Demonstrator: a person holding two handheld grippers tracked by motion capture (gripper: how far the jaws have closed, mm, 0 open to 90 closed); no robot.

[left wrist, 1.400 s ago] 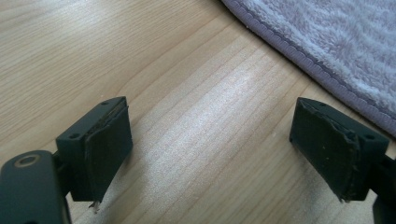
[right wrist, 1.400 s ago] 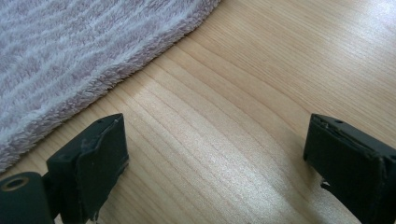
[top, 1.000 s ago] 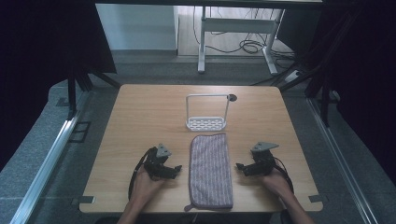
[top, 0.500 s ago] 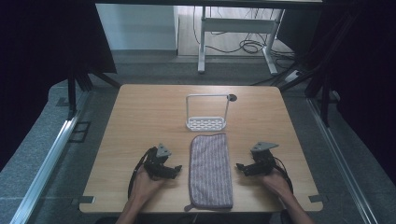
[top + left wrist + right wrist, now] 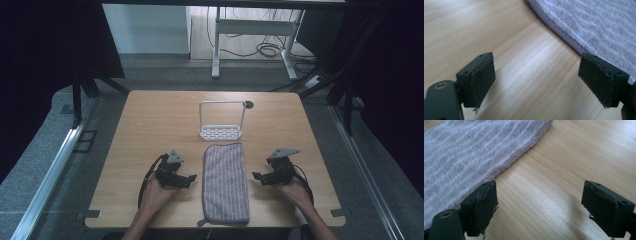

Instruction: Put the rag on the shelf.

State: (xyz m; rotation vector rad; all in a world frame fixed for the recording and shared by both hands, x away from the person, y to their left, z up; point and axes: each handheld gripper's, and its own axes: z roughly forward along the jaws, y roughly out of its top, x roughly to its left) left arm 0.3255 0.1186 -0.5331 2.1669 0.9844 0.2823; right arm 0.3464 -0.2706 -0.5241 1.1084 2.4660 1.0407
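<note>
A folded purple-and-white striped towel (image 5: 226, 181) lies lengthwise on the wooden table (image 5: 150, 125), near its front edge. My left gripper (image 5: 191, 178) rests on the table just left of the towel, open, its jaws pointing at the towel's edge (image 5: 584, 27). My right gripper (image 5: 256, 176) rests just right of the towel, also open and aimed at it. In the right gripper view the towel (image 5: 474, 157) lies beyond the left jaw. Bare wood shows between both pairs of jaws. Behind the towel stands a white wire rack (image 5: 221, 121) with a perforated base.
A dark round hole (image 5: 248, 105) sits in the table behind the rack. Black curtains hang at both sides. A desk frame with cables (image 5: 260, 47) stands on the floor beyond the table.
</note>
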